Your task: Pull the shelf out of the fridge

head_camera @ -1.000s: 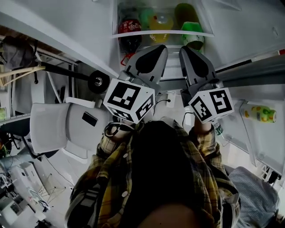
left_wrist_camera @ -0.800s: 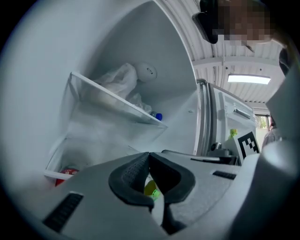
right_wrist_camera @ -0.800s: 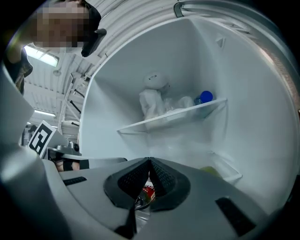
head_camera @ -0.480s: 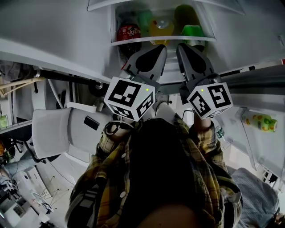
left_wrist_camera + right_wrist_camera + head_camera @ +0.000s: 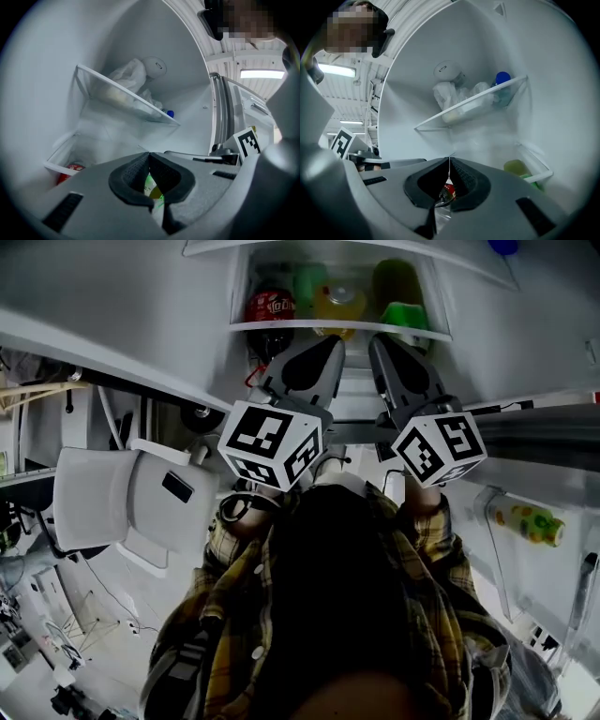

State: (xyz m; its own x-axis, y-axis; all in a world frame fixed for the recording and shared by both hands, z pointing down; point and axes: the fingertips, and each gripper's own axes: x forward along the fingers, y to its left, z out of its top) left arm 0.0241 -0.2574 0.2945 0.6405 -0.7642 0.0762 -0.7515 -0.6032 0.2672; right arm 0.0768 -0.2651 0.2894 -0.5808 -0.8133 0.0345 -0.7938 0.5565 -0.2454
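The shelf [image 5: 337, 326] sat inside the open fridge [image 5: 47, 84] at the top centre of the head view, its pale front edge running level across the frame. On it stood a red can [image 5: 270, 307] at left, a yellow bottle [image 5: 339, 302] in the middle and a green container [image 5: 405, 315] at right. The left gripper [image 5: 328, 339] and the right gripper [image 5: 380, 339] pointed into the fridge side by side, their tips just below the shelf's front edge; contact with it could not be confirmed. In each gripper view the fingers were closed, pads meeting at the tips, with nothing seen clamped between them. Only the yellow-green bottle showed through the gap behind the left pads, and the red can through the gap behind the right pads. Higher in both gripper views, an upper shelf [image 5: 473, 105] carried white bags [image 5: 126, 77] and a blue cap [image 5: 502, 77]. At the bottom of the head view was the person's plaid shirt [image 5: 234, 615], with a white chair [image 5: 112, 507] at left.
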